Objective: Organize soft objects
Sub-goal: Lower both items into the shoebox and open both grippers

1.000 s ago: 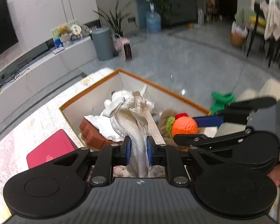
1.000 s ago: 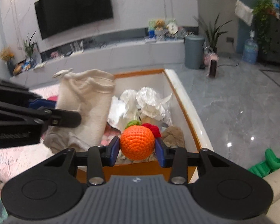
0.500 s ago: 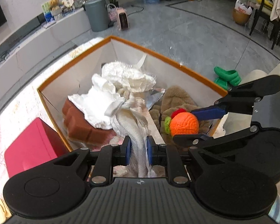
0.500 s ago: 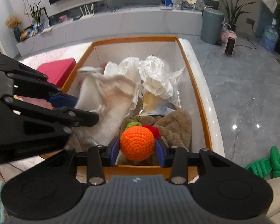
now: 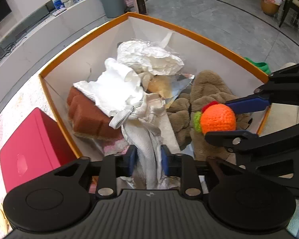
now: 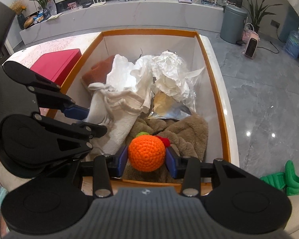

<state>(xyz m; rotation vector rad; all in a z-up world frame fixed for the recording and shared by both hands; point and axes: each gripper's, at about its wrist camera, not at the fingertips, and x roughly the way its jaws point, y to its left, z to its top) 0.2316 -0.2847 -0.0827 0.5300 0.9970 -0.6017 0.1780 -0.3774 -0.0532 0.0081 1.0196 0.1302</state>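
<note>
The task is judged to be well advanced. Several soft things are already gathered in the orange-rimmed white box [image 6: 221,103], which is set on the pale marbled worktop [image 6: 55,41] toward its right edge: a brown block-shaped sponge [image 5: 89,117], crumpled white paper [image 6: 169,73], a creased foil sheet [image 5: 179,83] and a tan plush piece [image 6: 189,131]. Two items are not yet released.

The left claw [image 5: 147,160] is closed on a cream ribbed towel [image 5: 145,139], which is pinched narrowly between the blue pads; its free end is draped over the sponge and the paper inside the box. The right claw [image 6: 146,161] is closed on an orange crocheted ball [image 6: 146,152], round and tightly stitched, with a green tuft and a red tuft at its far side. The ball is held just above the plush, near the box's front wall.

What is left, as far as can be judged, is the lowering and release of both items. The towel is expected to slump and spread; the ball should keep its shape, though it may roll off the plush.

A red box [image 5: 29,147] is seen beside the box's left wall, on the worktop.
</note>
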